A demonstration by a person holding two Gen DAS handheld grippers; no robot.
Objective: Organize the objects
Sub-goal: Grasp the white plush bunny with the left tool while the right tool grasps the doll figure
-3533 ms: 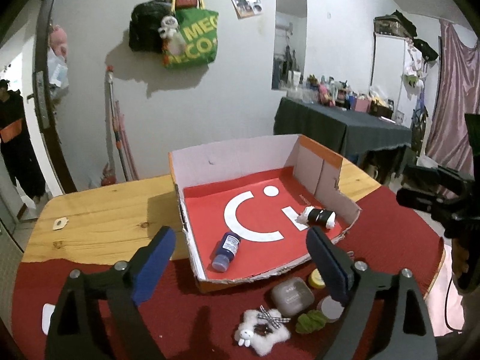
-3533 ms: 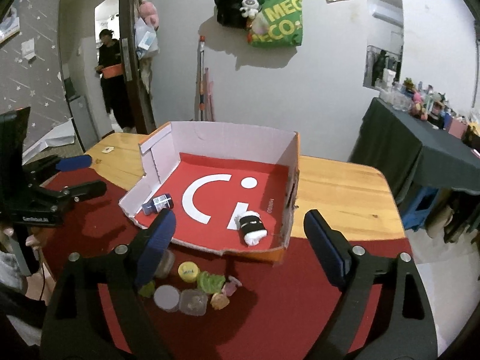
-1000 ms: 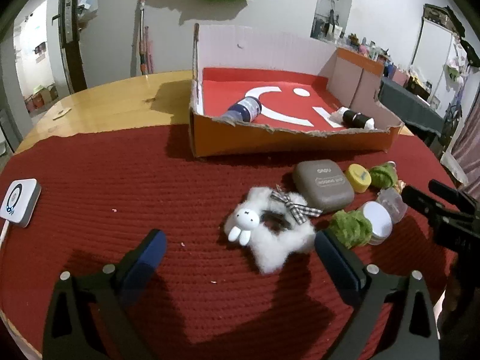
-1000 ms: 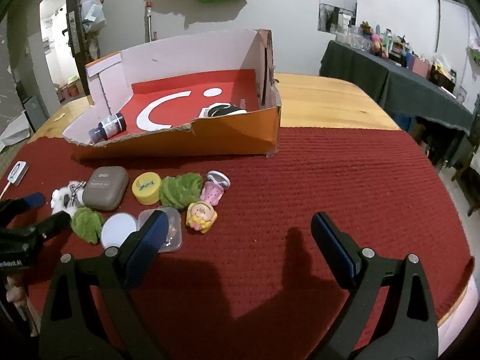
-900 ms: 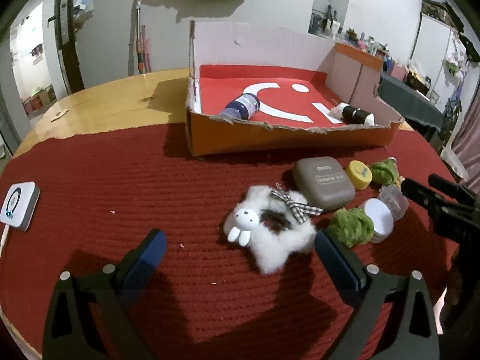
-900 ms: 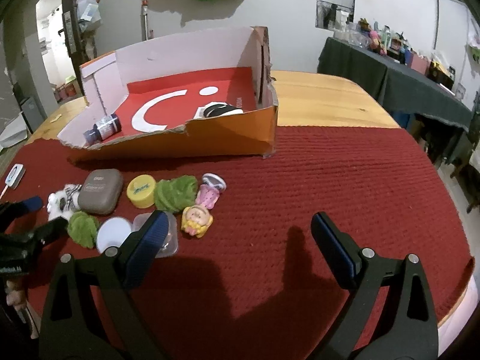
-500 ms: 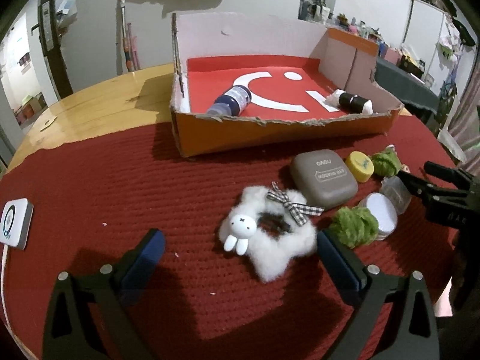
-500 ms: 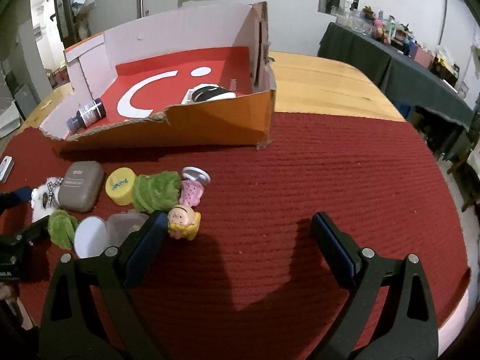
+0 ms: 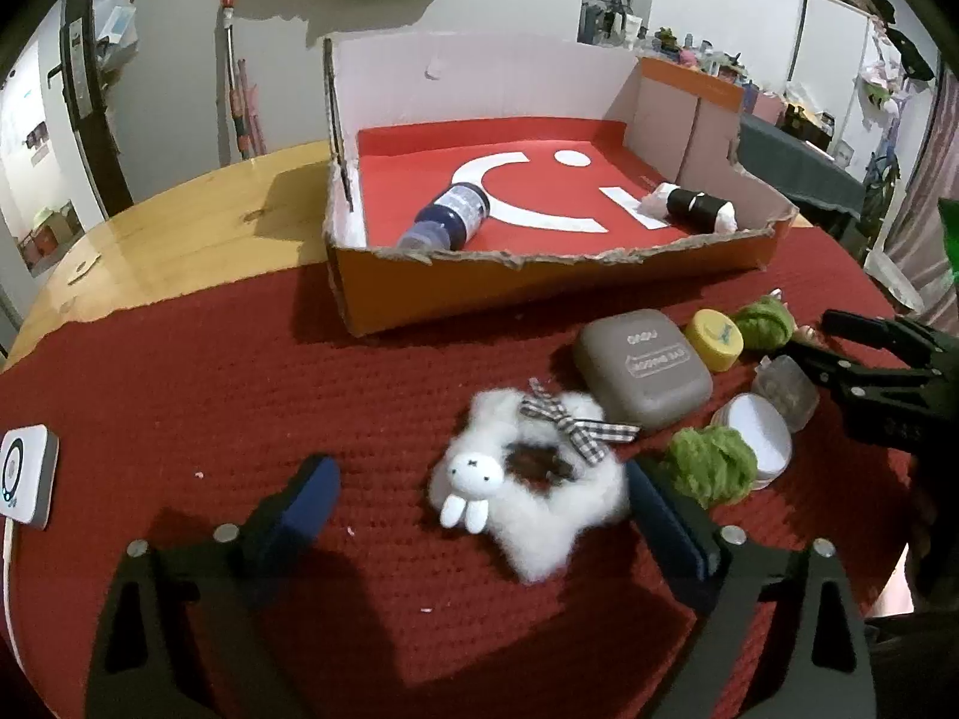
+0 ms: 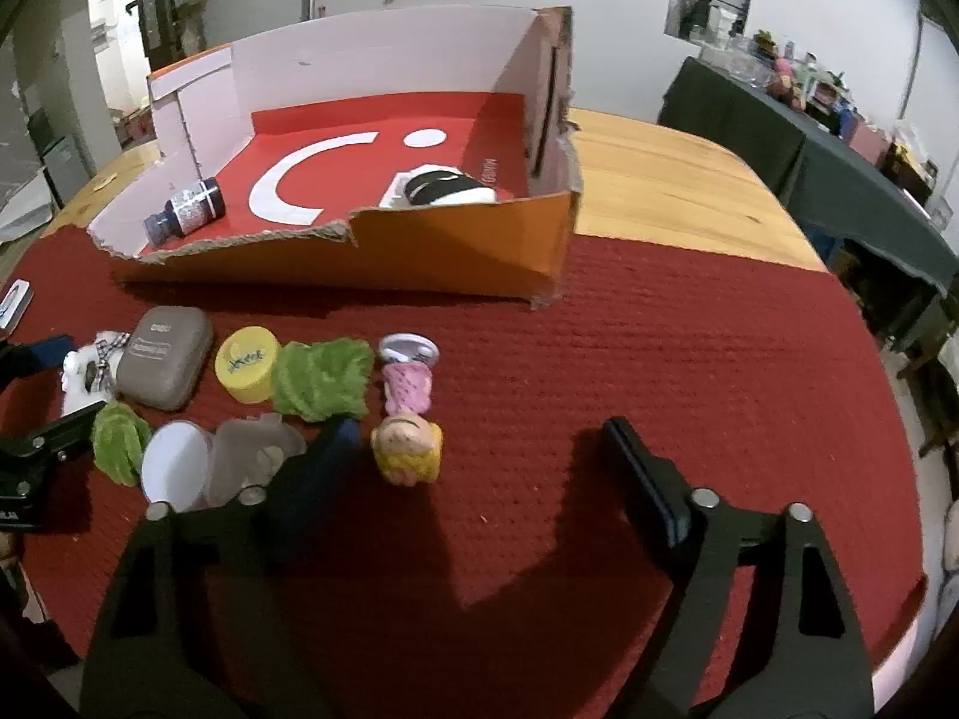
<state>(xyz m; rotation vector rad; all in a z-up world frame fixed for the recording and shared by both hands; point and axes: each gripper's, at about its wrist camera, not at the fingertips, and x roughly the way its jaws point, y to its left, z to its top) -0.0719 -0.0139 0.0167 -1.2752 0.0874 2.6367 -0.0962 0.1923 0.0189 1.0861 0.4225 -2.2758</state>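
A white fluffy bunny scrunchie lies on the red mat between the fingers of my left gripper. Its jaws are closing; the right pad brushes the fluff and the left pad stands apart. In the right wrist view a small doll with yellow hair and a pink dress lies between the fingers of my right gripper. Those jaws are closing too, and neither pad presses on the doll. The torn cardboard box behind holds a blue bottle and a black-and-white roll.
Beside the bunny lie a grey case, a yellow cap, two green fluffy pieces, a white round lid and a clear pot. A white device sits at the mat's left edge. The wooden table extends behind.
Both grippers have sunk closer to the mat and their jaws have narrowed. The bunny now lies between the left fingers, and the doll between the right fingers.
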